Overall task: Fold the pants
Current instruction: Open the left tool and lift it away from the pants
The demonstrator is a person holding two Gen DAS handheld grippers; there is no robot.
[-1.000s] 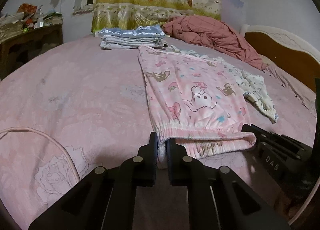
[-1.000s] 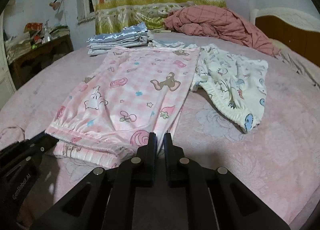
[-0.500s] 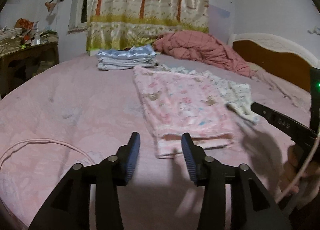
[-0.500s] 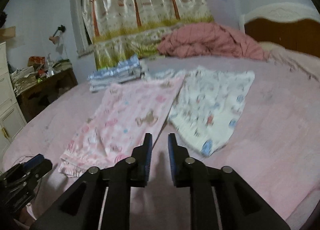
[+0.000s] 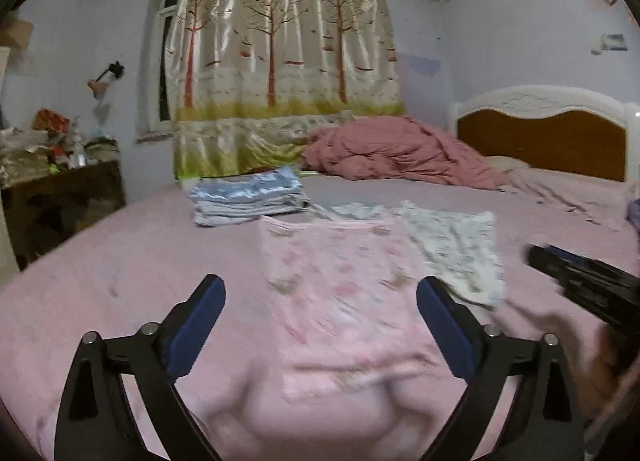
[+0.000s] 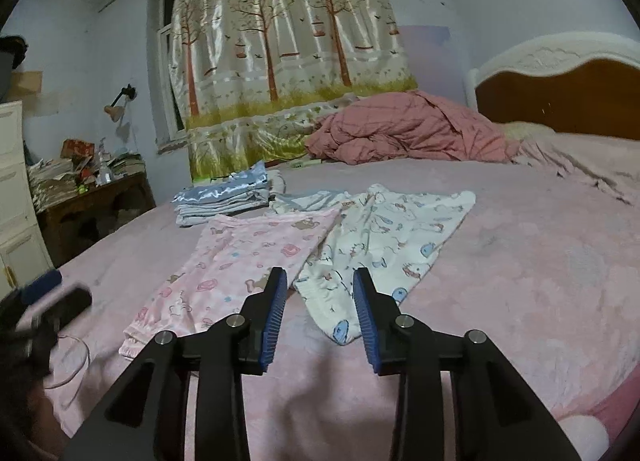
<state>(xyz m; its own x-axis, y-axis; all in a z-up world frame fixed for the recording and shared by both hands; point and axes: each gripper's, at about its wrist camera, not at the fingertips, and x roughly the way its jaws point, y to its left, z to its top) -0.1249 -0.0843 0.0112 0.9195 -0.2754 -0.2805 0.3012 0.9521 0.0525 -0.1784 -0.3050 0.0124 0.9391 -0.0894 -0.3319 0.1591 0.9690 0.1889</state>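
Opening fingers point(image 5: 444, 317), nothing between

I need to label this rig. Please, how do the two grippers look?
Both the left gripper and the right gripper have black angular linkage arms with silver pivot bolts. Each finger carries a blue ribbed pad. No cable or marking shows clearly on either gripper.

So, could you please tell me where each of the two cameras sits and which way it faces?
Left wrist: on the left gripper, above the bed's near edge, facing the pink pants and curtain; its opening fingers show, nothing between them, with the right gripper at right.
Right wrist: on the right gripper, facing the white pants; its opening, empty fingers show, the left gripper at left.
Shared: both pants, folded stack, quilt, headboard.
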